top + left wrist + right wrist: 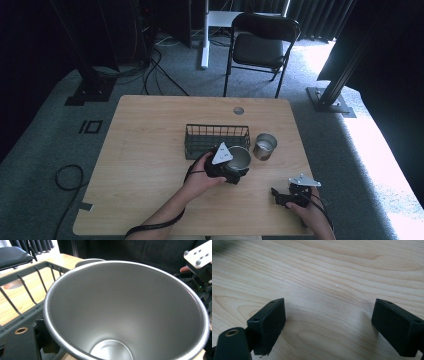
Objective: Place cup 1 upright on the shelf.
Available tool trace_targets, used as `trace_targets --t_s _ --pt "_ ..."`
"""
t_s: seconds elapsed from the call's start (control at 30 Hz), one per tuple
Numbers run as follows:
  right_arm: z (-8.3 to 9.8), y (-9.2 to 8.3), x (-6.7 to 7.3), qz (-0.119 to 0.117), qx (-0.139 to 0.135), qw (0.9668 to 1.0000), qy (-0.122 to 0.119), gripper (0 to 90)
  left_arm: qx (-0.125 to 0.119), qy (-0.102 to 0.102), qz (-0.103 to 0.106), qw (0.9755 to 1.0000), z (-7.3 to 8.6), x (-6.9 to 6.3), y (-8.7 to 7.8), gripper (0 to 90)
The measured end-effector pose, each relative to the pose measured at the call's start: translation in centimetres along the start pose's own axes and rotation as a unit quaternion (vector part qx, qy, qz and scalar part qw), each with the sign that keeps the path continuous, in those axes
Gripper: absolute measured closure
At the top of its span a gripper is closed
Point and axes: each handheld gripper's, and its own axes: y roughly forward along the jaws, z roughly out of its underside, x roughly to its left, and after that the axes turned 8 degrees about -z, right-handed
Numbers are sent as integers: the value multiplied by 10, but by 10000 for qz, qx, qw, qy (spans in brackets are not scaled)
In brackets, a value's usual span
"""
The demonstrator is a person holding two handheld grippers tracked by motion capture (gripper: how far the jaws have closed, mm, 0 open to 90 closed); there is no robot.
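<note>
Pale wood table (pixel 150 165) sits on grey carpet, with a black folding chair (pixel 260 42) beyond its far edge. Your left gripper (pixel 234 171) is clamped on a steel cup (pixel 239 158), holding it tilted just in front of the wire basket (pixel 216 137). In the left gripper view the cup (pixel 120 310) is so close that you look straight down its bare inside to the round bottom, with the basket's (pixel 22 277) wires right beside its rim. Your right gripper (pixel 279 195) rests low near the table's near right corner, well apart from the cup; its jaws stand wide apart over bare wood (pixel 324 272), nothing between them. A second steel cup (pixel 264 146) stands upright just right of the basket.
</note>
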Motion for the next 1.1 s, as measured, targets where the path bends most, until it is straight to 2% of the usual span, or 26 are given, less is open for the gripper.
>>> trace_targets --t_s 0.43,0.6,0.83,0.87,1.0,1.1 --pt "0 0 0 0 0 10000 -4 116 -183 -143 -104 9997 -25 13 -23 148" --pt "0 0 0 1 -2 10000 4 116 -311 -143 -270 9991 -36 20 -33 148" --pt "0 0 0 1 -2 10000 4 116 -404 -229 -664 9967 -46 36 -43 148" --pt "0 0 0 0 -2 10000 4 116 -423 -247 -761 9959 -47 39 -44 148" --pt "0 0 0 1 -3 10000 2 116 -497 -310 -910 9941 -51 48 -48 148" --pt "0 0 0 1 -4 10000 3 116 -573 -431 -989 9925 -54 55 -50 148"
